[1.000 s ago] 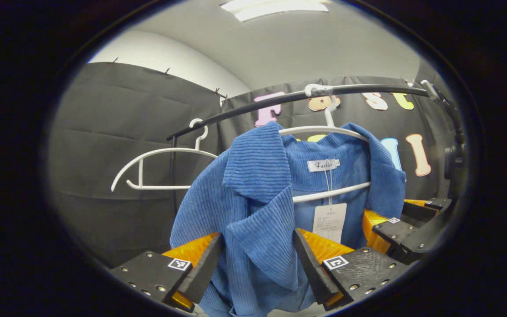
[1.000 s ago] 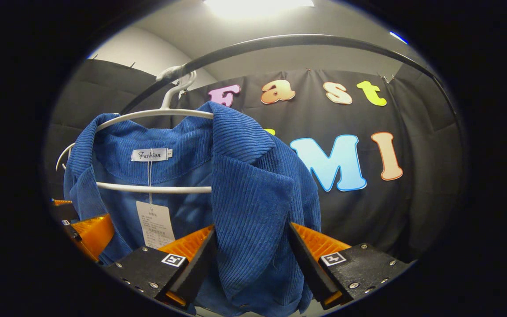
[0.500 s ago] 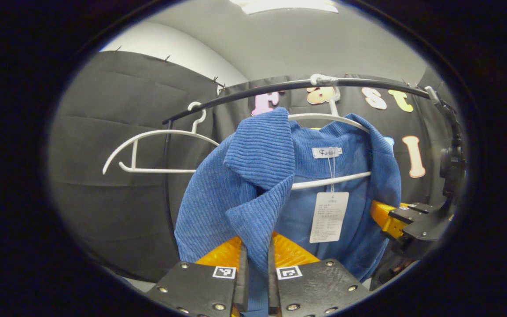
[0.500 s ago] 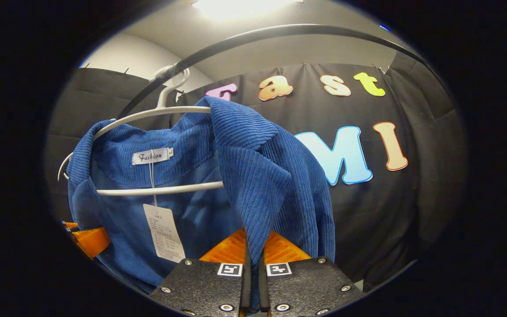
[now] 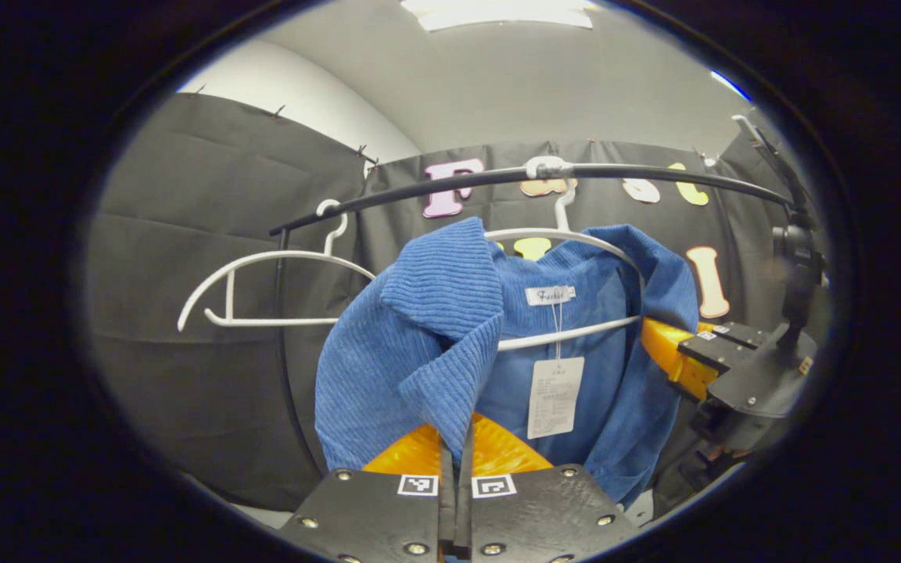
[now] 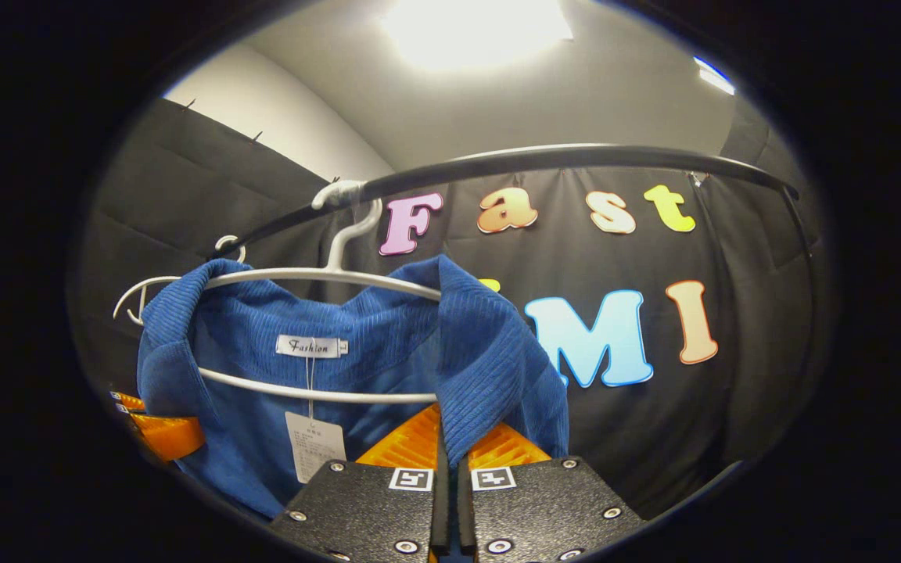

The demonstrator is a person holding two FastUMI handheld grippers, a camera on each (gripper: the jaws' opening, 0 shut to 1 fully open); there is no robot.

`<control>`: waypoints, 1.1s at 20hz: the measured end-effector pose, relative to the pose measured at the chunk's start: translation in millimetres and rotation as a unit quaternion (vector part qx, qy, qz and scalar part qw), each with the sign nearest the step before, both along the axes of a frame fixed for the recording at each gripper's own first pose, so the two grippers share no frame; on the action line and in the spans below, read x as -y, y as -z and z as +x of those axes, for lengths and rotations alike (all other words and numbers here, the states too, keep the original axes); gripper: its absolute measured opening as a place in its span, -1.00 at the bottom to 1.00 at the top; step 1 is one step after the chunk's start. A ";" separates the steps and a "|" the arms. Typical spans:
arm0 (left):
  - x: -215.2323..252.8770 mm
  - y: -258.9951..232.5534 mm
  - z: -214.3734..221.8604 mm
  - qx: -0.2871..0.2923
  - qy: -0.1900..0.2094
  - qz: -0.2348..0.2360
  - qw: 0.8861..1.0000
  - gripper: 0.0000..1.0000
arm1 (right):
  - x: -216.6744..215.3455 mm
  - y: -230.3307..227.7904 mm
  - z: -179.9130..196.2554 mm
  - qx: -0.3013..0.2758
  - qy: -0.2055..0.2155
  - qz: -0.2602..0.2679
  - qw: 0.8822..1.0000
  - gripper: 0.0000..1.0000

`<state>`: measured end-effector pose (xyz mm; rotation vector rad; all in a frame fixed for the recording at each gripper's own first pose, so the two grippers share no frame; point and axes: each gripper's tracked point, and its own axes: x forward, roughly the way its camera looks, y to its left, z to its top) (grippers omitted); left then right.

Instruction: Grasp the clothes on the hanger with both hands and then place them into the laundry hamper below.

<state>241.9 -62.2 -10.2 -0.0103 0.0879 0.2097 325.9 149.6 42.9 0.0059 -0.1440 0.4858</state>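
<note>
A blue corduroy jacket (image 5: 419,336) hangs open on a white hanger (image 5: 568,234) hooked over a black rail (image 5: 654,176). My left gripper (image 5: 457,461) is shut on the jacket's front lapel edge. In the right gripper view the same jacket (image 6: 489,360) hangs from the hanger (image 6: 302,275), and my right gripper (image 6: 446,457) is shut on the other lapel. The right gripper (image 5: 720,367) also appears at the jacket's far side in the left gripper view. The left gripper's orange finger (image 6: 165,434) pokes in at the lower left of the right gripper view. A paper tag (image 5: 554,397) dangles inside the collar.
A second, bare white hanger (image 5: 263,270) hangs on the rail to the left of the jacket. The rail's upright post (image 5: 286,352) drops behind the jacket's left side. Black cloth walls close in behind, with a ceiling light (image 6: 474,27) overhead.
Both grippers went from open around the lapels to shut on them. The jacket's shoulders have since been drawn inward and a little down on the hanger.
</note>
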 end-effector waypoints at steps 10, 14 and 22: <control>-10.9 -50.5 -31.8 0.010 0.009 0.005 1.000 -0.91 | 15.3 -37.5 12.4 0.053 0.013 -0.008 0.998 -0.92; -24.1 -61.6 -42.9 0.012 0.005 -0.007 1.000 -0.99 | 20.2 -42.3 13.9 0.057 0.020 -0.006 0.998 -0.92; -67.9 -122.0 -58.8 0.064 -0.019 0.040 0.997 -0.99 | 32.5 -60.3 36.0 0.083 0.042 -0.010 0.996 -0.93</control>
